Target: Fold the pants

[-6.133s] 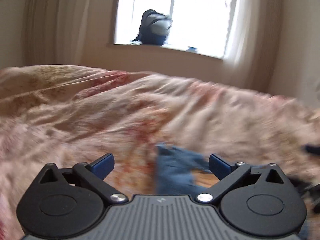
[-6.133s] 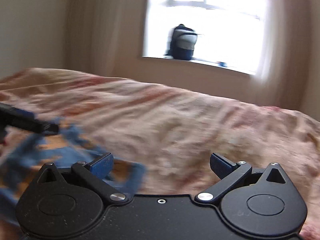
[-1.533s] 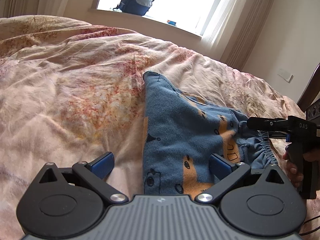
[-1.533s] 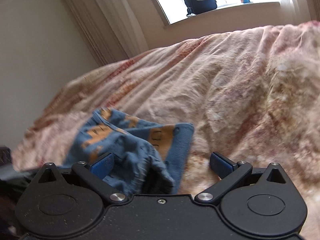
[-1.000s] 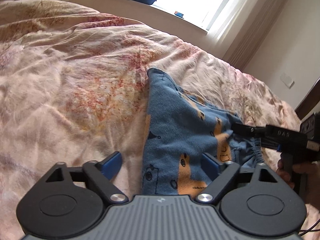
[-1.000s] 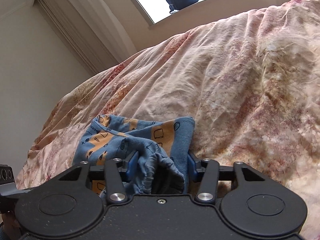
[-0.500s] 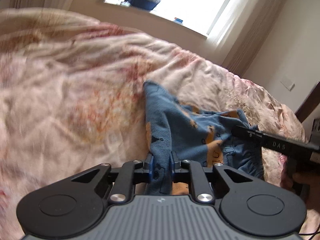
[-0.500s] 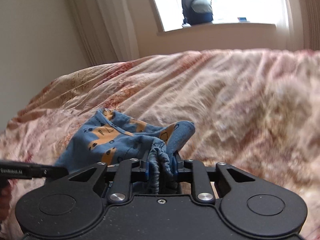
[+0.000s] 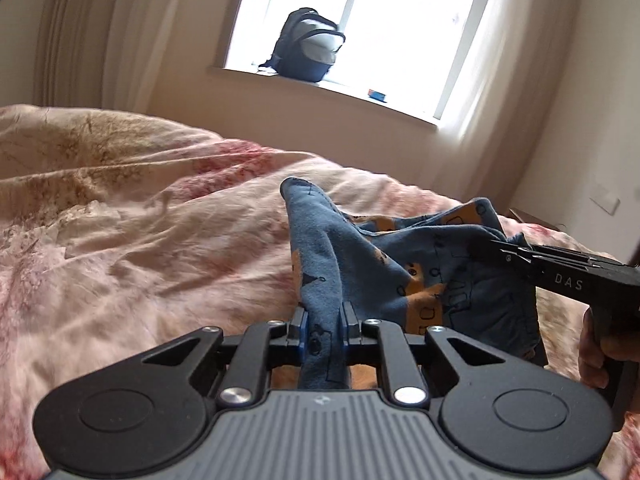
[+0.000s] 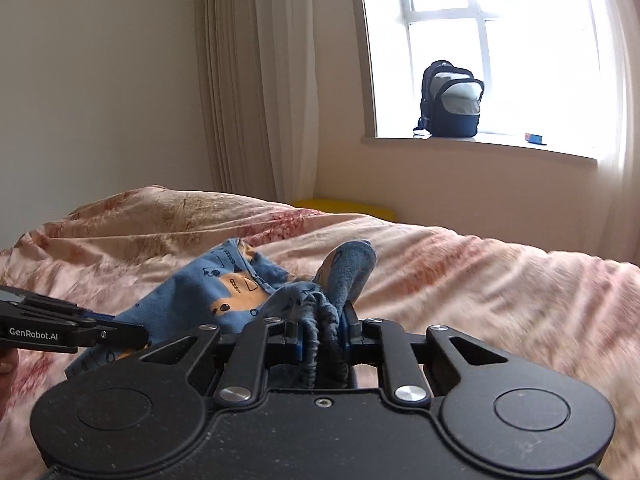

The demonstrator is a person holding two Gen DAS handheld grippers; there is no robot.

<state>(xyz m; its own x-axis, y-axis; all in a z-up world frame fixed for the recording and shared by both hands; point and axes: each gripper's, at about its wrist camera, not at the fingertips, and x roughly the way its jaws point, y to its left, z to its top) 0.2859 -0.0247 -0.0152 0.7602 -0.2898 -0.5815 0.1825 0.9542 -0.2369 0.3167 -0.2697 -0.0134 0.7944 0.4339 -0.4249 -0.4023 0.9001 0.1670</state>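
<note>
Low in both frames, the pants (image 9: 340, 264) hang bunched above the bed (image 9: 140, 240): left tool (image 9: 323, 330) pinches a plain edge, right tool (image 10: 320, 334) the gathered waistband, both having just clamped shut, probably so the cloth can be lifted and spread for folding

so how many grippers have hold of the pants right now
2: the left gripper is shut on a fold of the pants, and the right gripper is shut on the bunched waistband.
</note>
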